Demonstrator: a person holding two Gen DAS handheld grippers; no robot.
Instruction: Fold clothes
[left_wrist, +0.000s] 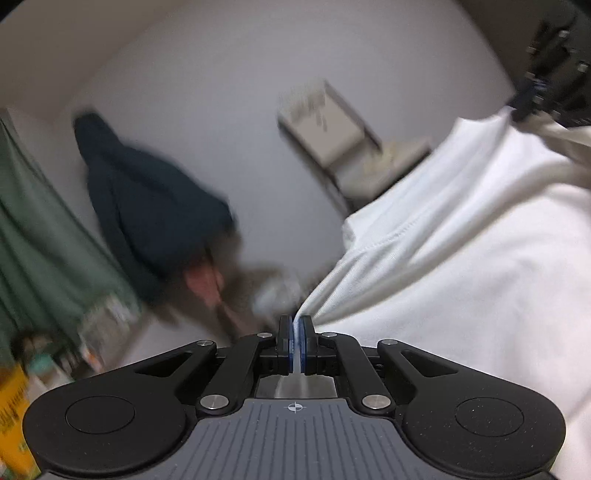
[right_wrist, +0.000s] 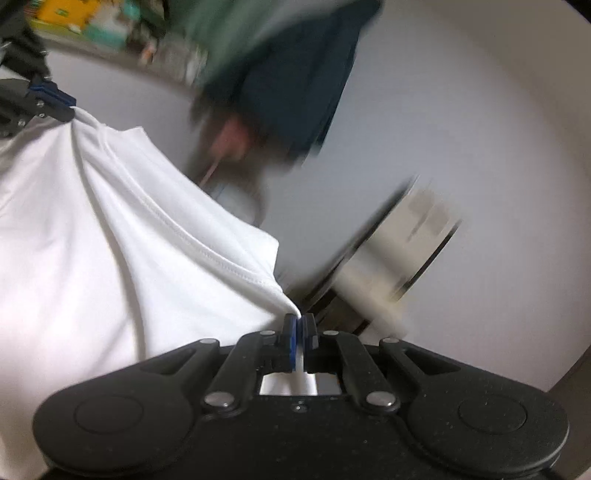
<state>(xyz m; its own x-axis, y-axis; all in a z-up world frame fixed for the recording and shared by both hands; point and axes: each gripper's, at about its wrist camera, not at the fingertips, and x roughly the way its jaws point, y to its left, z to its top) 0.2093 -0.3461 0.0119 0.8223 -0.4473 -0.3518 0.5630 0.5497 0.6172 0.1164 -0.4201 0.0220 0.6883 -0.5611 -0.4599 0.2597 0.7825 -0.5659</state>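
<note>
So I've got the left tool (left_wrist: 296, 334) and right tool (right_wrist: 300, 334) each clamped on a corner of the white cotton T-shirt (left_wrist: 461, 236), stretched between them toward 3 o'clock from the left, no fold made yet.

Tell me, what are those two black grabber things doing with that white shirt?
A person is folding clothes with a grabber in each hand. The left gripper and the right gripper each have their jaws shut on an edge of the white shirt, so the cloth is stretched between them. More clothes, a dark blue garment and a green one, are behind, too blurry to tell more.
</note>
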